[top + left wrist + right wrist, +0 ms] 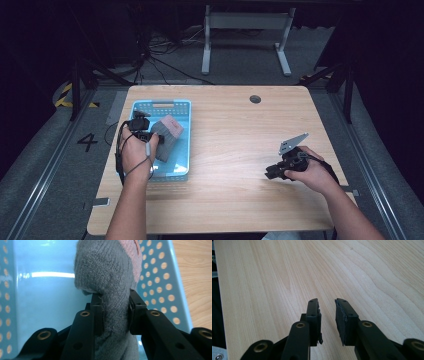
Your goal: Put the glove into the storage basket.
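A blue basket (176, 172) with round holes in its walls sits near the left edge of the wooden table (235, 145). The left gripper (141, 129) is over the basket, held in the person's left hand (136, 152). Its two black fingers (97, 312) are pinching a soft grey knitted sock (110, 285) with a pink part at its top end. In the left gripper view the sock stands up between the fingers, with the basket's floor and holey walls behind it. From the high view the sock (167, 135) leans toward the basket's right side. Farther right, the middle of the table is bare wood, with a small dark round hole (255, 99) near the far edge. Near the right edge, the person's right hand (310, 172) holds the right gripper (272, 172) low over the table. Its fingers (313, 315) are spread a little apart, with a gap between them, and bare wood below.
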Demonstrator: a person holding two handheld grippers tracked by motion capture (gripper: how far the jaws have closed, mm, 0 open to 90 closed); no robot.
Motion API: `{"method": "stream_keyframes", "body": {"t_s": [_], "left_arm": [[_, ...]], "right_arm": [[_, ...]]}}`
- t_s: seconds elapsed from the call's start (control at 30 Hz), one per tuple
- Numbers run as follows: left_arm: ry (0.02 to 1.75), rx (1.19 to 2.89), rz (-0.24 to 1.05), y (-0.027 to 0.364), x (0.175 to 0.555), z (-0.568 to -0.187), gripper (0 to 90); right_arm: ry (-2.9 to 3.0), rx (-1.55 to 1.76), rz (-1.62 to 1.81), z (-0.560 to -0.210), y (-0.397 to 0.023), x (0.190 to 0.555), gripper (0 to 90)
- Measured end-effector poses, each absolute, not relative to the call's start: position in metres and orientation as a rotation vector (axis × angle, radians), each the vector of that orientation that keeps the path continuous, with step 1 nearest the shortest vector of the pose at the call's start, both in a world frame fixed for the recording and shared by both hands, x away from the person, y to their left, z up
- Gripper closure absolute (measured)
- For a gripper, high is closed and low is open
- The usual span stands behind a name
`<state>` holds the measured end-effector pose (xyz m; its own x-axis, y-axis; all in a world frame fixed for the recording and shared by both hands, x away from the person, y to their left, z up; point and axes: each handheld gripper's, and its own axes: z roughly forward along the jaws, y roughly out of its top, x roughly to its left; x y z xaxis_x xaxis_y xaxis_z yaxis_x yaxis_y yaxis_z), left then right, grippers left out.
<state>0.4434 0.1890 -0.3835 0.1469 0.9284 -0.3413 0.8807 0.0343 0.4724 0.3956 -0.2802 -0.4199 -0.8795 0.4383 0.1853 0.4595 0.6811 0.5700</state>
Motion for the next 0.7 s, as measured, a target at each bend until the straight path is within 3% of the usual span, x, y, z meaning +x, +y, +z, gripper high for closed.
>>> {"method": "stream_keyframes", "body": {"t_s": [0.7], "left_arm": [[1.8,1.793,0.053,0.197,0.451,-0.407,70.8]], "right_arm": [[-2.848,-0.758,-0.98,-0.42,-0.279,0.395,71.8]]}}
